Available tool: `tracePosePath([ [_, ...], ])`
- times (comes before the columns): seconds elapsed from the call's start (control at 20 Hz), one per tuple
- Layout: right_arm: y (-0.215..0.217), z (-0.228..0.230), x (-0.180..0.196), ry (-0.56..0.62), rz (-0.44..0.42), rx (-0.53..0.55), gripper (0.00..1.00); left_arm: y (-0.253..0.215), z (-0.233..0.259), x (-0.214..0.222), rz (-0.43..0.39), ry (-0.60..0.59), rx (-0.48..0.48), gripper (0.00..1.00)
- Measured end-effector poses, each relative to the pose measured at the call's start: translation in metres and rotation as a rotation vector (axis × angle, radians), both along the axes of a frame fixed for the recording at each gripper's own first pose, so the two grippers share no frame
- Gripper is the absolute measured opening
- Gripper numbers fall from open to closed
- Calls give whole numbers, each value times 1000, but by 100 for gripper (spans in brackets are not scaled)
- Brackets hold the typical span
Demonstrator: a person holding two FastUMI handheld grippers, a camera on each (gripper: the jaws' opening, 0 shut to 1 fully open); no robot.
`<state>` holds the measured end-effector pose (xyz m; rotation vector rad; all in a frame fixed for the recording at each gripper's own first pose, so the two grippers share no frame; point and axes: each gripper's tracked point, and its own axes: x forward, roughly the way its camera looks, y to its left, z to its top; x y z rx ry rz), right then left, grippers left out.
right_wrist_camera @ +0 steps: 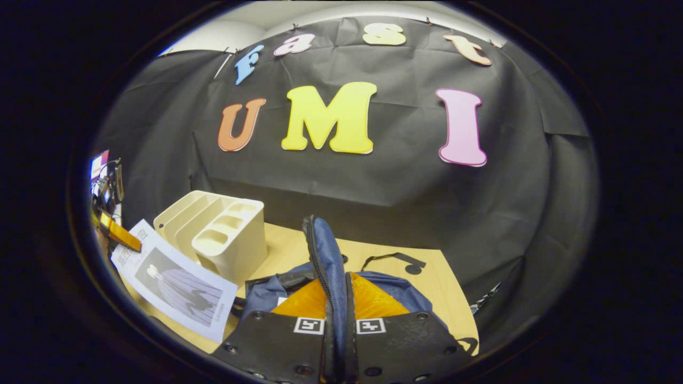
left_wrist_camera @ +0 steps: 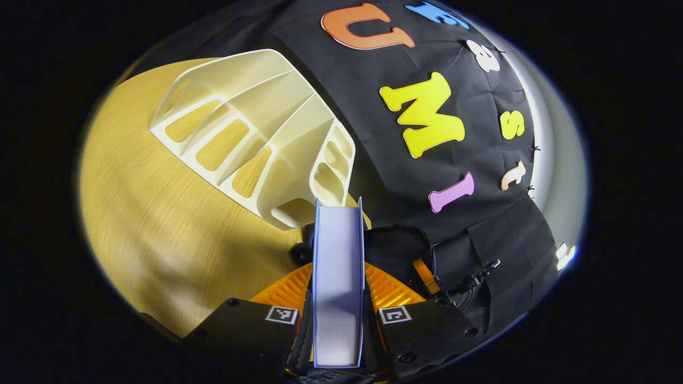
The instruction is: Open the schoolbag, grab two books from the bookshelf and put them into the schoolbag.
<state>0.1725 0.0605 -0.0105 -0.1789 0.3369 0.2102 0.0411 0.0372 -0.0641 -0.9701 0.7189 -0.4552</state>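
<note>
My left gripper (left_wrist_camera: 339, 306) is shut on a pale book (left_wrist_camera: 338, 250), which I see edge-on, standing up between the fingers. In the right gripper view the same book (right_wrist_camera: 176, 288) shows its white cover with a dark picture, low at the left. The cream bookshelf (left_wrist_camera: 256, 133) (right_wrist_camera: 213, 234) stands on the wooden table with its slots bare. My right gripper (right_wrist_camera: 337, 314) is shut on the blue schoolbag's zippered flap (right_wrist_camera: 320, 250) and holds it upright. The rest of the schoolbag (right_wrist_camera: 405, 290) lies under and behind it.
The wooden table (left_wrist_camera: 149, 229) (right_wrist_camera: 427, 272) runs back to the black cloth wall. A black strap (right_wrist_camera: 395, 260) lies on the table behind the bag. Dark fabric and cables (left_wrist_camera: 469, 277) sit to the right of the held book.
</note>
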Motion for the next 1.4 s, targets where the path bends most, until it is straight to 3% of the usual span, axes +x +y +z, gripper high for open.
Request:
tracePosePath([
  [0.05, 0, 0, 1, 2, 6, -14, 7, -4, 0, 5, 5, 1, -21, 46],
  [0.35, 8, 3, 0, -5, 52, -50, 7, -42, -6, 28, 49, 21, -139, 41],
  [0.55, 15, 0, -4, -8, 75, -45, 7, -86, -4, 33, 16, 57, -248, 41],
  [0.75, 15, 4, -10, -17, 88, -20, 7, -107, -25, 46, 31, 67, -132, 41],
  [0.85, 13, 6, -11, -16, 83, 5, 7, -115, -28, 49, 39, 70, -129, 41],
  [1.15, 14, 13, -20, -27, 96, 60, 7, -144, -57, 53, 50, 26, 0, 42],
  [1.4, 22, 19, -25, -48, 118, 58, 7, -169, -56, 64, 59, 11, 16, 41],
])
